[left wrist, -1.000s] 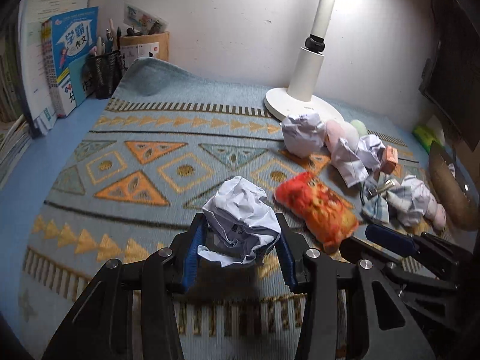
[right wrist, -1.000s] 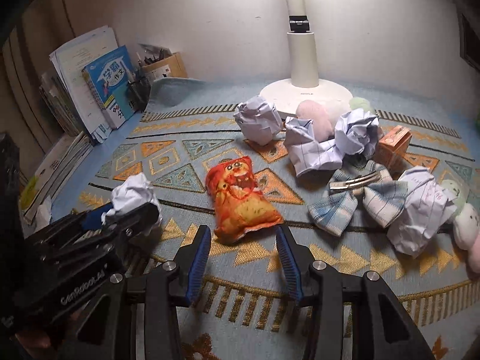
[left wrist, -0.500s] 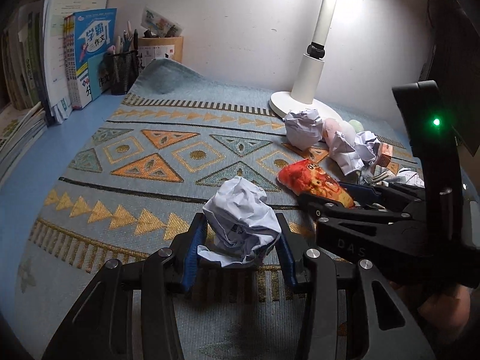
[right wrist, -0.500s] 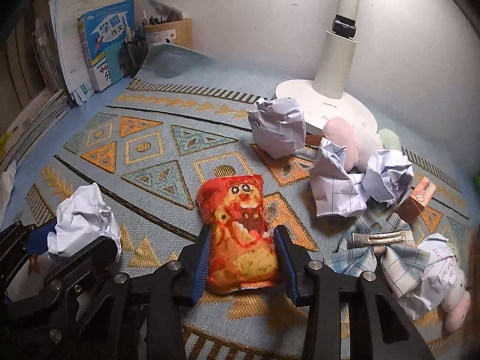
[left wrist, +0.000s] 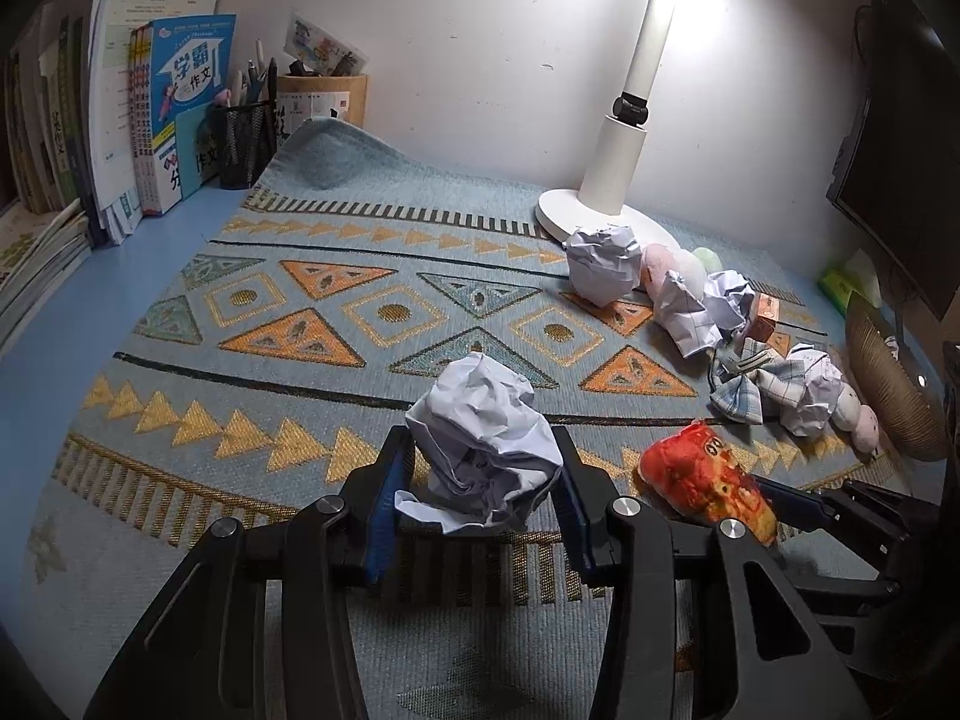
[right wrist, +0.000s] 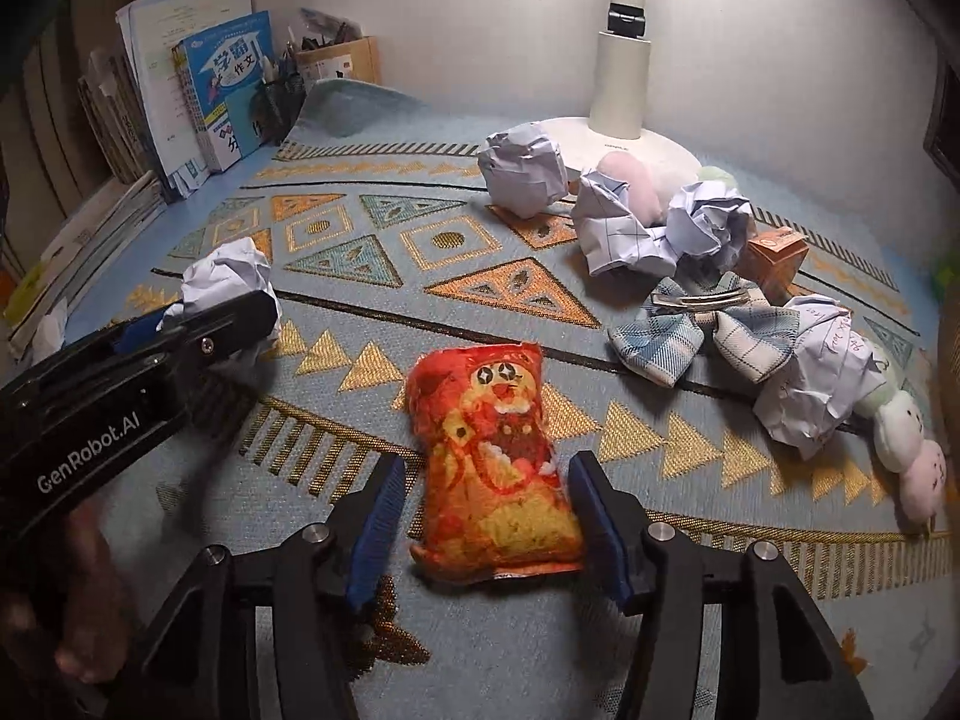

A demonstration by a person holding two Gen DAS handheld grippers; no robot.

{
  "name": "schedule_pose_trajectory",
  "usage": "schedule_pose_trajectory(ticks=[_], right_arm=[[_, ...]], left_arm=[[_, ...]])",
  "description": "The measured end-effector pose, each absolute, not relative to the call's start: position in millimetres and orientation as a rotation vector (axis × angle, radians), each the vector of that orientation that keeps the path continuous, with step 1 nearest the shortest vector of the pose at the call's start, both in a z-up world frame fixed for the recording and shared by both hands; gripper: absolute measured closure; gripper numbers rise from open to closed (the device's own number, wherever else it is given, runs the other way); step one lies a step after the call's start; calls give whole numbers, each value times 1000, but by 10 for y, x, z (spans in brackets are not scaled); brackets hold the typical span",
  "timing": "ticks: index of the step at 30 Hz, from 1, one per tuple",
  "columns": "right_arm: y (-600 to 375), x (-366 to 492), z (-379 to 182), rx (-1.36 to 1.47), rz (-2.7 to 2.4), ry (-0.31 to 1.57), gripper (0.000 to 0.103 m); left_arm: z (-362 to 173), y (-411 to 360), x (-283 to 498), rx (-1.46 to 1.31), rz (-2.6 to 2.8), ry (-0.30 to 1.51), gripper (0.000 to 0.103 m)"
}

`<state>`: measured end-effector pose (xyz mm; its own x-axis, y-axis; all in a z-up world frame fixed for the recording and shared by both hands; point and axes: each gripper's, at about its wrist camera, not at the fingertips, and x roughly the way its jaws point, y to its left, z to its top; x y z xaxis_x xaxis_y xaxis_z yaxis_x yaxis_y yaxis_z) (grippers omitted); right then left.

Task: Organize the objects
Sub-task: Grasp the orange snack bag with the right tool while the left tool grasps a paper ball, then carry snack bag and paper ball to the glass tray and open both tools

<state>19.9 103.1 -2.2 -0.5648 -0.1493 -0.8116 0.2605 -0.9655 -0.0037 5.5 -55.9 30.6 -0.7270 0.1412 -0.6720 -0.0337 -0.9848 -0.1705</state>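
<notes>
Red snack packet (right wrist: 495, 462) lies flat on the patterned mat (right wrist: 336, 240), long axis running away from the right gripper (right wrist: 486, 516). It sits between that gripper's opening jaws, with gaps at both pads. The left gripper (left wrist: 480, 498) clamps a crumpled paper ball (left wrist: 483, 450).

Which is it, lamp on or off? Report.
On. Glare blooms at the top of the lamp stem and washes the wall behind it.

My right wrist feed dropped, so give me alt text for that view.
The right hand-held gripper straddles an orange-red snack bag lying on the patterned mat, jaws opening, pads not pressing it. To its left, the left hand-held gripper holds a crumpled paper ball.
</notes>
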Motion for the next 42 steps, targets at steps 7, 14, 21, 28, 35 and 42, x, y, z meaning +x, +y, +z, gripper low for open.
schedule_pose_trajectory(ticks=[7,14,21,28,35,42], right_arm=[[1109,234,8,1303,-2579,92,65],[1838,520,300,1214,-2530,-310,66],[2795,890,856,1051,-2703,-487,66],[3885,1245,1382,834,-2986,-643,66],[4716,1125,1414,812,-3219,-750,64],[5084,1065,1251,903,-3135,-864,60]], left_arm=[[294,-609,45,-1124,2823,-266,61],[305,-375,192,-1190,2731,-227,61],[746,487,384,-988,2669,-39,61],[1212,1363,212,-874,2546,-6,61],[1454,2436,-41,-776,2418,130,61],[1184,3093,-410,-914,2286,60,32]])
